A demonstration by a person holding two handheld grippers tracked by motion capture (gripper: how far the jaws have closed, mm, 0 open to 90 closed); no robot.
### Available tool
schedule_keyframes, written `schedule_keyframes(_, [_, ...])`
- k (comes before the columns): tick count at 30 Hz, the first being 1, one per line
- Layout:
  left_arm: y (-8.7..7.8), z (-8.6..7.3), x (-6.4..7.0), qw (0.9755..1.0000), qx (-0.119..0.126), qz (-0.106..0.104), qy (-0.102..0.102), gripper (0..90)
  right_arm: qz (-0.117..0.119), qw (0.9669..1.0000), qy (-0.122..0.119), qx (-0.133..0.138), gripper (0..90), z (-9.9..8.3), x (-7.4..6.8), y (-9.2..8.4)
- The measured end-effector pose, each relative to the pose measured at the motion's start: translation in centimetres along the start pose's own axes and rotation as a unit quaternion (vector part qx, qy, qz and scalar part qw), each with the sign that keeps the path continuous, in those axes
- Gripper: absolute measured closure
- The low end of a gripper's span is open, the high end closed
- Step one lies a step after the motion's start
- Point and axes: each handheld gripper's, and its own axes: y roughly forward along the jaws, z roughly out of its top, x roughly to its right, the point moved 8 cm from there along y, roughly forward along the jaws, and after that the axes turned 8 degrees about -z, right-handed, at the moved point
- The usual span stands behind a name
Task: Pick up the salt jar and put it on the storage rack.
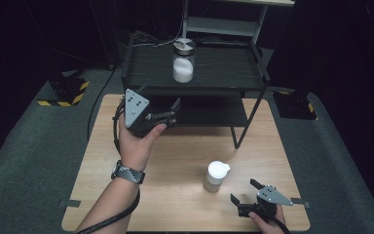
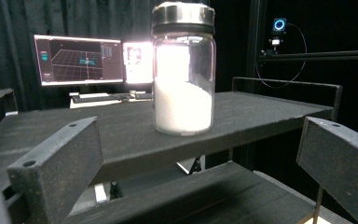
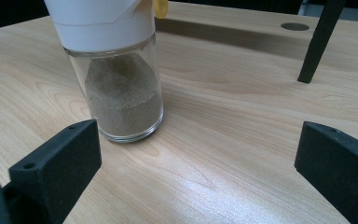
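So the left gripper (image 1: pixel 163 113) is held up off the light wooden table (image 1: pixel 175 195), aimed at the black two-tier metal shelf rack (image 1: pixel 224 68) at the far side. Its jaws are spread wide with nothing between them. Straight ahead on the rack's top shelf stands the clear glass jar with a metal lid, roughly half full of white powder (image 2: pixel 182 70) — upright, and still well beyond the jaws in the left gripper view.

The right gripper (image 1: pixel 246 192) sits low near the table's front right edge, jaws also wide apart and empty. Just ahead of it, a bit toward the left jaw, is the small clear glass shaker with a white cap and brown granules inside (image 3: pixel 119 79) — standing upright on the tabletop, near the gripper but not touching it.
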Motion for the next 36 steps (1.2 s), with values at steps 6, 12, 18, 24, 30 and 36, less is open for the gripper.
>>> schedule_keyframes(6, [-1.3, -1.6, 0.1, 1.0000, -0.005, 0.000, -0.005, 0.4, 0.000, 1.0000, -0.001, 0.000, 0.2, 0.0, 0.0, 0.0])
schedule_keyframes(12, [-2.6, -3.3, 0.5, 0.9999, -0.013, -0.005, -0.003, 0.4, -0.001, 1.0000, -0.003, 0.001, 0.2, 0.0, -0.1, 0.0])
schedule_keyframes(18, [-3.8, -4.7, 1.4, 0.9997, -0.021, -0.013, 0.007, 0.4, -0.002, 1.0000, -0.005, 0.001, 0.2, 0.0, -0.1, 0.0])
schedule_keyframes(24, [-5.0, -6.6, 1.9, 0.9994, -0.033, -0.012, 0.002, 0.4, -0.002, 1.0000, -0.006, 0.000, 0.2, 0.0, -0.2, 0.0])
schedule_keyframes(30, [-5.9, -8.4, 2.0, 0.9987, -0.049, -0.012, -0.009, 0.4, -0.002, 1.0000, -0.006, 0.000, 0.2, 0.0, -0.2, 0.0])
schedule_keyframes(36, [-6.9, -10.2, 2.3, 0.9977, -0.064, -0.013, -0.017, 0.4, -0.002, 1.0000, -0.004, 0.001, 0.2, 0.0, -0.2, 0.0])
